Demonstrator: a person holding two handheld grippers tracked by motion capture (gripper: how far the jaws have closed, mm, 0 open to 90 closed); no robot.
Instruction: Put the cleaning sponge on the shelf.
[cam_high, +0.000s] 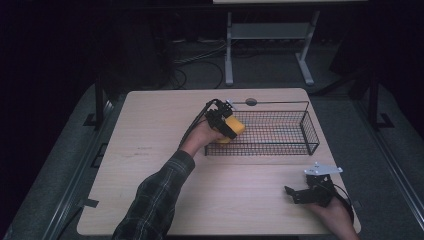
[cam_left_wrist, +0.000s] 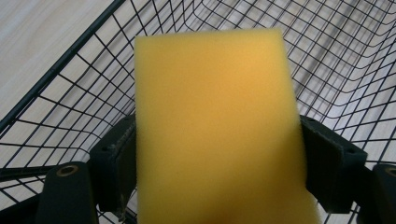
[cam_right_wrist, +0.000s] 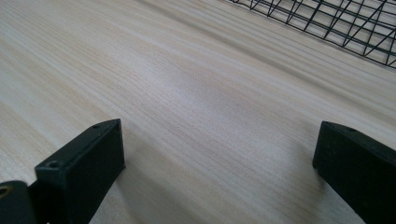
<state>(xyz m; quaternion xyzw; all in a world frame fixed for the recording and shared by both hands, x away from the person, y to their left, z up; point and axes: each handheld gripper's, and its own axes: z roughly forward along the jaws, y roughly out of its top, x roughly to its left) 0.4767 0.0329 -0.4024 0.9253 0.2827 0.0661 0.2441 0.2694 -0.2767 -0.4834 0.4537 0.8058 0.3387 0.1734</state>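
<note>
Left claw (cam_high: 231, 126) clamps a yellow sponge (cam_left_wrist: 217, 126), a soft foam rectangular block with a matte surface; jaws stand wide, pressing both its long sides. Sponge sits at the 9 o'clock end of the black wire basket (cam_high: 310, 131), a rectangular grid mesh with thin rods. Right claw (cam_high: 296, 194) is at 5 o'clock on the pale wood-grain tabletop (cam_high: 150, 150), jaws spread wide with nothing between them.
</note>
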